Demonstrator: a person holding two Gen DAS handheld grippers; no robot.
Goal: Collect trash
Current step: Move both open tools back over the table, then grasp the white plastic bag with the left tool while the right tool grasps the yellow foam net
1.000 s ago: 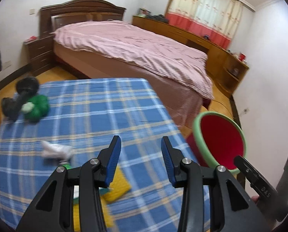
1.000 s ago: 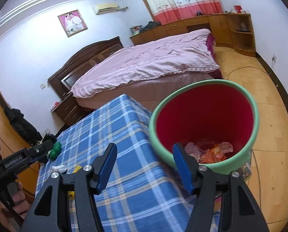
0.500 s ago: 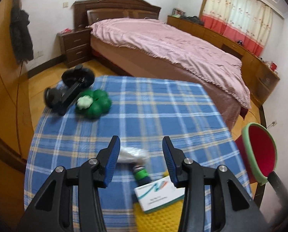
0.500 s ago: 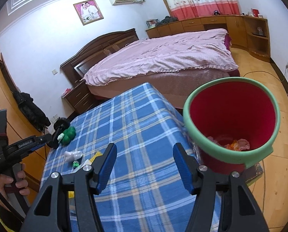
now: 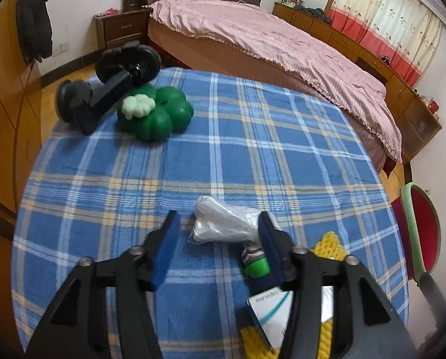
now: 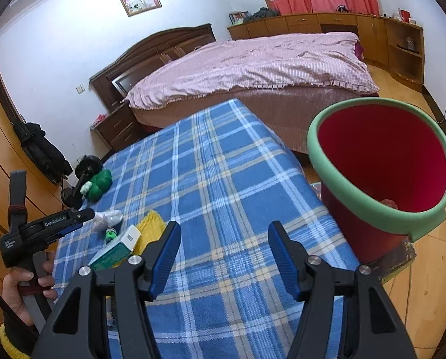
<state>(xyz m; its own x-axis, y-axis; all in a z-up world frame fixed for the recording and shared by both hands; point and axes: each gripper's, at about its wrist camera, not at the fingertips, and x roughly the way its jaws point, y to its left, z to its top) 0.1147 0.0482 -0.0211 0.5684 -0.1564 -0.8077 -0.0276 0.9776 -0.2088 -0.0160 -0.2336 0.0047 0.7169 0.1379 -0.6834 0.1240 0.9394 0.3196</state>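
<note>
A crumpled clear plastic bag [image 5: 223, 224] lies on the blue plaid tablecloth [image 5: 253, 149]. My left gripper [image 5: 217, 239] hangs low over it. Its jaws are opening, and the bag sits between the blue fingertips without being pressed. A small green-capped bottle [image 5: 254, 261] and a white and teal box [image 5: 271, 311] lie just behind the right finger. The red bin with a green rim [image 6: 312, 149] stands off the table's right side. My right gripper [image 6: 224, 245] is open and holds nothing, above the cloth to the left of the bin. In the right wrist view the left gripper [image 6: 73, 218] is at the bag [image 6: 107, 217].
A green clover-shaped toy [image 5: 154, 113] and a black dumbbell-like mount [image 5: 109, 83] sit at the table's far left corner. A yellow cloth [image 5: 327, 245] lies under the box. A bed with a pink cover [image 6: 253, 65] stands beyond the table. A hand [image 6: 16, 284] holds the left gripper.
The left gripper has swung over and down to the plastic bag, and its jaws have widened. The right gripper has shifted left, so the bin now sits further right in its view.
</note>
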